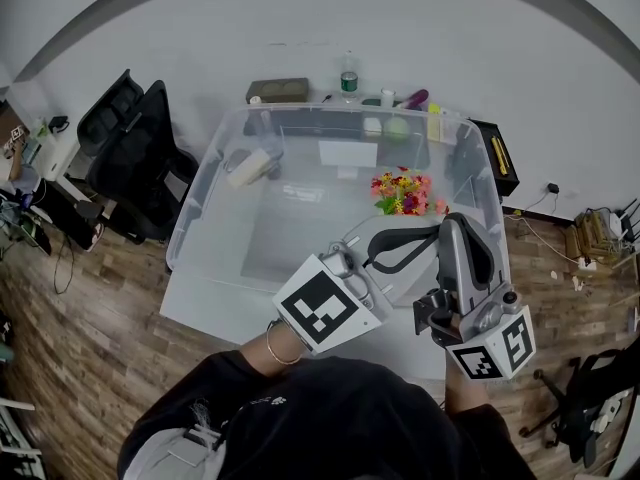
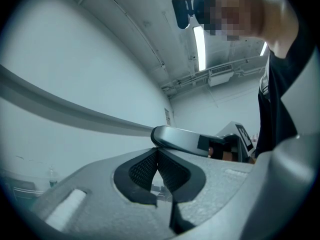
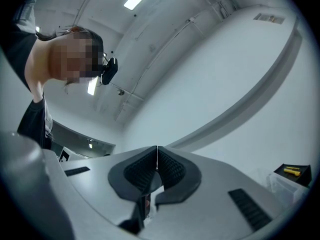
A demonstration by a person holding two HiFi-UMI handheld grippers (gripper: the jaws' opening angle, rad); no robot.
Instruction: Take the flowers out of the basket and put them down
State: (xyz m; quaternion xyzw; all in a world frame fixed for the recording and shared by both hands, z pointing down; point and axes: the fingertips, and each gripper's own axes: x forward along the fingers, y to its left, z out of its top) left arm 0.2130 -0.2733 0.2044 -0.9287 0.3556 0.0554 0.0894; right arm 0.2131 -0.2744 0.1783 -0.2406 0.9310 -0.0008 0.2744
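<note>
One clear basket (image 1: 192, 218). One bunch of flowers (image 1: 403, 192). Two grippers: the left gripper (image 2: 157, 159) and the right gripper (image 3: 157, 156). One green-capped bottle (image 1: 348, 79), far. Two black chairs (image 1: 112, 108), left.

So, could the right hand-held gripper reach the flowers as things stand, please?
Probably yes: the flowers sit in the open-topped bin just beyond the right hand-held gripper, with nothing over them. Its jaws are shut, so they must open first.

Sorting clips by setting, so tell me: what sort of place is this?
Probably an office or lab workroom: black office chairs stand on a wood-plank floor, cables trail along the white wall, and a clear plastic bin with flowers sits on a table.
</note>
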